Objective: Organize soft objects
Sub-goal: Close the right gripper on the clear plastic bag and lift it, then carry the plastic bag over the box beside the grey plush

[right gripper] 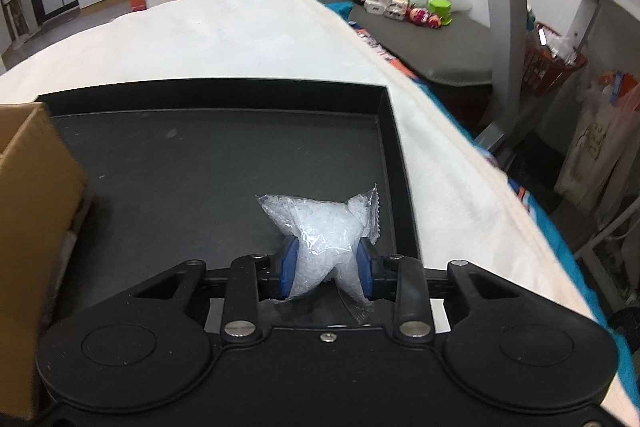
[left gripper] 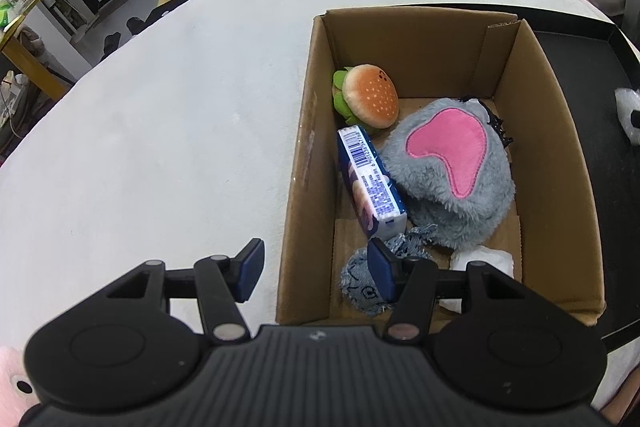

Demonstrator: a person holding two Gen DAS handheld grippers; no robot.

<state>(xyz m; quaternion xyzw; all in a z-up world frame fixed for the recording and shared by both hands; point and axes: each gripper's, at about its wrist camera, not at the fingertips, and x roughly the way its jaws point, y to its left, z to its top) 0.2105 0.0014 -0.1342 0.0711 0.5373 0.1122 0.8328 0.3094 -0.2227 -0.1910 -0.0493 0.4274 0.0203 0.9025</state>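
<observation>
Right gripper [right gripper: 327, 269] pinches clear bead bag [right gripper: 324, 227] over black tray [right gripper: 224, 155].

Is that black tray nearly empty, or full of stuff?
Nearly empty. The black tray shows bare floor; only a clear bag of white beads sits there, pinched by the right tool.

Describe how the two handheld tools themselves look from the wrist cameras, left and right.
Both are matte black. The left tool has a ribbed body, two round side housings, silver pivot pins and blue pads on black fingers. The right tool matches, with blue pads, but its body looks smooth with a centre screw. No cables or sleeves show.
</observation>
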